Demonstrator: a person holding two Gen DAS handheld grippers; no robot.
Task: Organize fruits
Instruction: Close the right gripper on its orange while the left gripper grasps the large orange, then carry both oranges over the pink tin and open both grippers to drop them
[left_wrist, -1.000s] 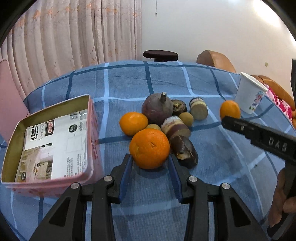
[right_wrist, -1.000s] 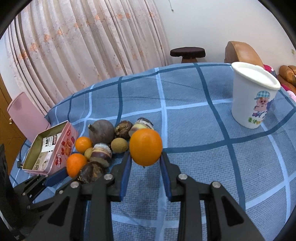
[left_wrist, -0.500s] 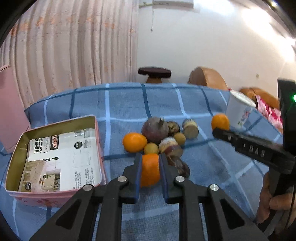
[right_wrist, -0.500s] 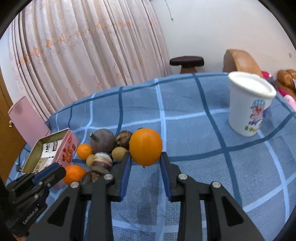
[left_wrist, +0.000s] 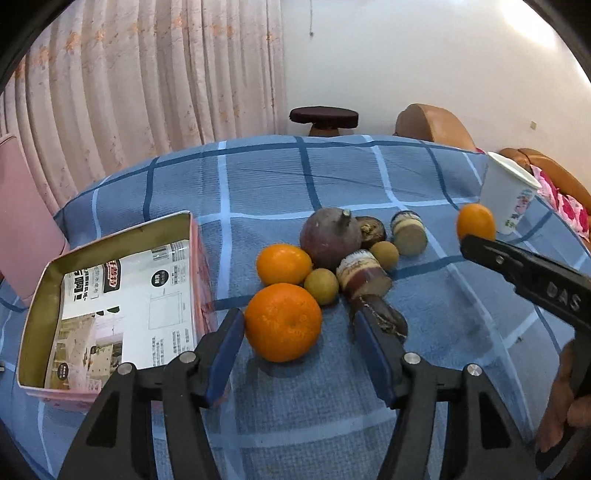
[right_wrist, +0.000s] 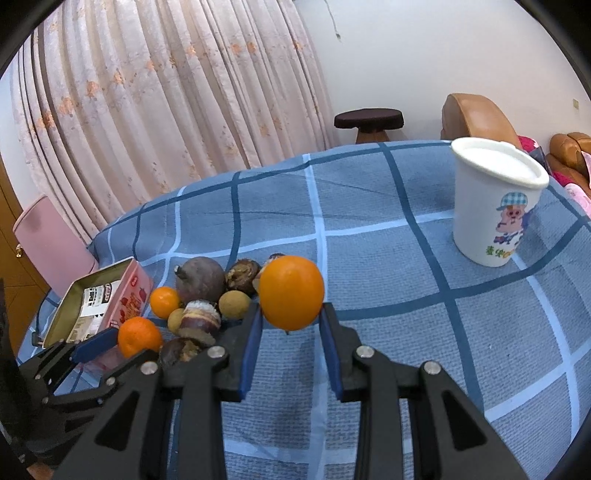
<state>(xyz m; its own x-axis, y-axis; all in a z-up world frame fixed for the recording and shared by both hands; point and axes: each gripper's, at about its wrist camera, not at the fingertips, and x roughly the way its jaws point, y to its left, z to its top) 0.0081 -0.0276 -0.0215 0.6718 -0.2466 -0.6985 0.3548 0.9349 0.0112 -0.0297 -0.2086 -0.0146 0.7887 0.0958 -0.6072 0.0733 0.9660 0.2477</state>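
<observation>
In the left wrist view my left gripper (left_wrist: 299, 332) is open, its blue pads on either side of a large orange (left_wrist: 283, 322) that rests on the blue checked cloth, with a gap on the right. Behind it lie a smaller orange (left_wrist: 283, 264), a dark round fruit (left_wrist: 330, 233), two longans and brown tubers. In the right wrist view my right gripper (right_wrist: 290, 317) is shut on another orange (right_wrist: 291, 292) and holds it above the cloth; that orange also shows in the left wrist view (left_wrist: 475, 221).
An open pink tin (left_wrist: 110, 288) lined with printed paper stands left of the pile. A white cup (right_wrist: 496, 206) with a cartoon stands at the right. A pink chair, curtains, a stool and brown sofas surround the table.
My left gripper, shut on the large orange half a second ago, has opened; the orange now rests on the cloth between its pads. My right gripper still holds its orange.
</observation>
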